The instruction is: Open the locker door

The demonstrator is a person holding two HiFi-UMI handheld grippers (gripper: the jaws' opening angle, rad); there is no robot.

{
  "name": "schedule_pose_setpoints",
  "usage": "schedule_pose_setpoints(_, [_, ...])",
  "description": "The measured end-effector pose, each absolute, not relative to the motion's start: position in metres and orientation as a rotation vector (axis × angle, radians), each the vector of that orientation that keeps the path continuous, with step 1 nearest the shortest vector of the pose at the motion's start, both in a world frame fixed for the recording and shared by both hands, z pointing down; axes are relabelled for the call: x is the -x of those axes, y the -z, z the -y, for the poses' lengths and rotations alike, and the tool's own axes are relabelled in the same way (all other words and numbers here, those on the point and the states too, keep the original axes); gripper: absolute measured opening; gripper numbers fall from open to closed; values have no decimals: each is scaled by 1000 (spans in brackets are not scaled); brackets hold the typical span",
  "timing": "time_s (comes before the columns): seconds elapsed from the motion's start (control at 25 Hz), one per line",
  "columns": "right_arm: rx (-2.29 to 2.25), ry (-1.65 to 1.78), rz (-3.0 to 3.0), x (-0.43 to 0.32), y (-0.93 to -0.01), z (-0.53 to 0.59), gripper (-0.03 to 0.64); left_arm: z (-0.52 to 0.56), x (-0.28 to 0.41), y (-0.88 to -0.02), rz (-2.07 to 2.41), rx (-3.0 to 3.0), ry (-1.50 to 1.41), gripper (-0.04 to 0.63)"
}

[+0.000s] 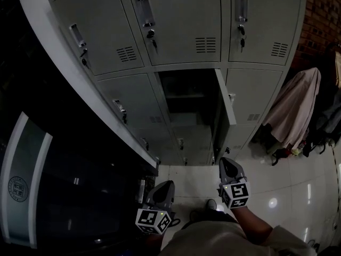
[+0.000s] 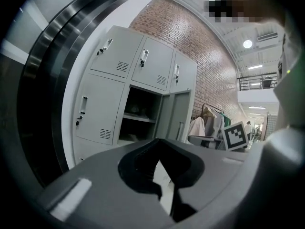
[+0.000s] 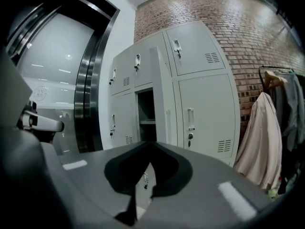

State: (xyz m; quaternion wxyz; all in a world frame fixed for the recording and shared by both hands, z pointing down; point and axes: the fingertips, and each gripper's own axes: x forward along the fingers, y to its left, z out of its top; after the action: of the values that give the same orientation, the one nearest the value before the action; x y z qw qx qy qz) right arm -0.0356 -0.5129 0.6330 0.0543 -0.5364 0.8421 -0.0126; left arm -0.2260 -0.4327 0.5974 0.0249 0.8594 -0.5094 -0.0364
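Both hand-held grippers hung low over the pale tiled floor (image 1: pixel 290 183), well short of a grey locker bank (image 1: pixel 176 25) whose middle locker door (image 1: pixel 225 96) stood swung out toward the camera, hinged on its right side and seen almost edge-on from the head view. Behind it the dark compartment (image 1: pixel 186 89) lay exposed, with a single shelf (image 1: pixel 182 96) crossing it partway up. The neighbouring doors were all closed, and keys hung in several of their locks. The left gripper (image 1: pixel 164 184) pointed toward the foot of the lockers with its jaws drawn together and nothing between them. The right gripper (image 1: pixel 228 162), a little farther forward and nearer the open door, likewise had its jaws pressed together on nothing, touching neither the door nor its edge. Each gripper's marker cube faced up toward the head camera. To the right of the lockers a beige coat (image 1: pixel 294 108) hung in front of a brick wall (image 1: pixel 322 15), with darker garments beside it. At the left a dark glass panel (image 1: pixel 80 191) with a pale vertical band bearing a round emblem ran alongside the end of the locker bank.
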Motion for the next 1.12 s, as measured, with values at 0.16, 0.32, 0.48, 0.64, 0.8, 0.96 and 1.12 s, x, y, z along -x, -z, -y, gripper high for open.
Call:
schedule_pose_setpoints(0.16, [1625,14,-2536,33,-625,492,2,427,226,-605,1609,-2697,58,66])
schedule_pose_setpoints(0.32, [1634,41,-2516,30,-628,474,2,424,219,-614,1545,-2724,56,66])
schedule_pose_setpoints(0.48, [1629,84,-2529,34,-641,464,2,418,218,-613,1531,-2760,61,66])
schedule_pose_setpoints(0.64, [1597,73,-2537,40,-634,459,2,409,228,-609,1589,-2730,67,66])
schedule_pose_setpoints(0.8, [1543,-18,-2540,39,-607,445,2,404,233,-601,1644,-2714,72,66])
schedule_pose_setpoints(0.96, [1522,-40,-2538,20,-586,416,2,388,218,-588,1682,-2707,95,66])
schedule_pose_setpoints(1.12, [1531,-55,-2526,-13,-574,379,2,359,194,-579,1694,-2691,88,66])
